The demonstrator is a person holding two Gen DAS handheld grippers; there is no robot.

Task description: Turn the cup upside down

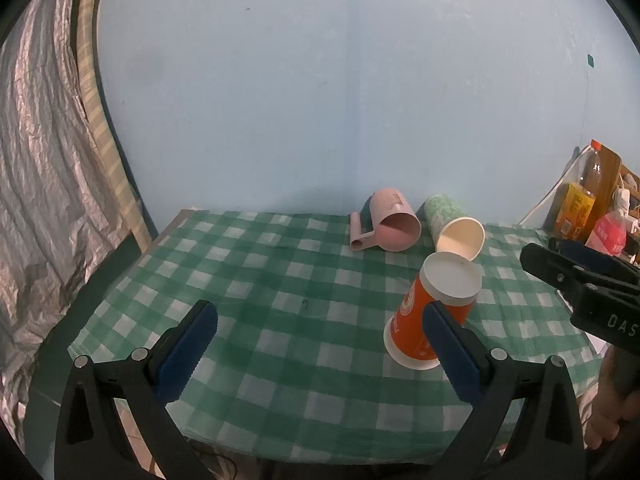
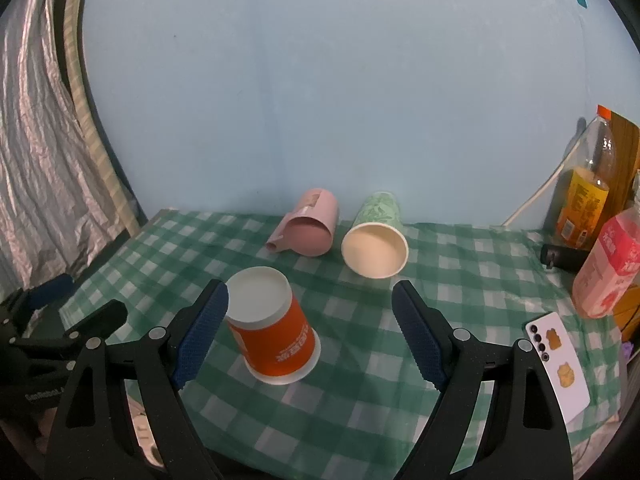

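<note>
- The orange cup stands mouth-down on the checked cloth, its white base up; judged from that, this cup looks already flipped.
- Behind it the green cup and the pink mug lie on their sides, mouths toward the cameras, just beside each other and near the wall.
- The right gripper is spread wide and holds nothing; its left finger sits close by the orange cup, though contact cannot be told.
- The left gripper is also wide and empty, with the orange cup near its right finger.
- If the green cup is next, a fair way is to come in from its side, close gently on the wall mid-body, lift, and turn it until the rim faces down.
- Paper walls crush easily, so squeeze lightly and set the rim flat before letting go.
- Keep clear of the orange cup and the phone at the right edge.
</note>
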